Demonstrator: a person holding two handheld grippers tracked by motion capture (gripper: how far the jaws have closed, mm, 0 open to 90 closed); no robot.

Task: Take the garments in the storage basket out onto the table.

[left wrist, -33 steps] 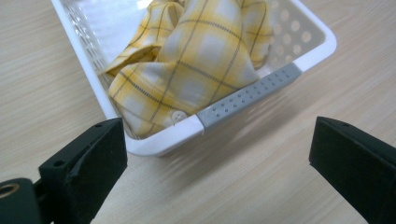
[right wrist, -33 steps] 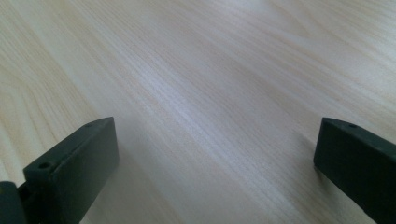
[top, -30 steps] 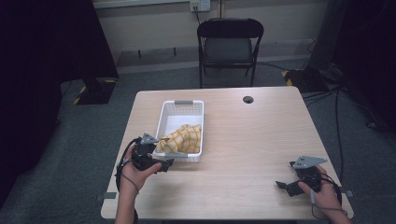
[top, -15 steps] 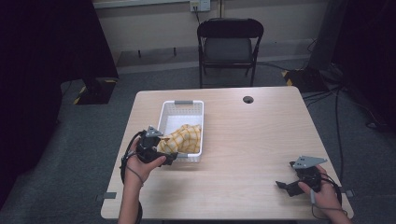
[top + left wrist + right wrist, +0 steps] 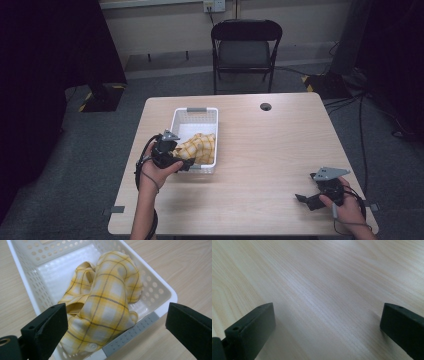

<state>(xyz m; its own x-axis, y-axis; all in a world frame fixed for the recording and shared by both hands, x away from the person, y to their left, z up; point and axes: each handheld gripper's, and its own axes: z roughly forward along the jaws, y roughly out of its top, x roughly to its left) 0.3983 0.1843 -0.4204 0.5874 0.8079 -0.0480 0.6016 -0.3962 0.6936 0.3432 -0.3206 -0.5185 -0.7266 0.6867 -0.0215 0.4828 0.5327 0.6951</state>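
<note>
A yellow checked cloth point(image 5: 198, 148) point(image 5: 107, 302) lies bunched in the near half of a white perforated basket point(image 5: 186, 119) point(image 5: 155, 290) on the table's left side. My left gripper point(image 5: 181, 159) point(image 5: 117, 326) hovers at the basket's near left corner, open, its jaws spread wide on either side of the cloth without touching it. My right gripper point(image 5: 306, 200) point(image 5: 328, 327) rests low over the bare wood near the table's front right corner, open with nothing between its jaws.
The light wooden table point(image 5: 270, 155) has a dark cable hole point(image 5: 265, 106) at the back. A black folding chair point(image 5: 245, 47) stands behind the table. Cables trail from both grippers, and more lie on the floor at the right.
My left gripper has shifted slightly toward the basket, its hand turning over the near left corner. The right gripper has stayed still.
</note>
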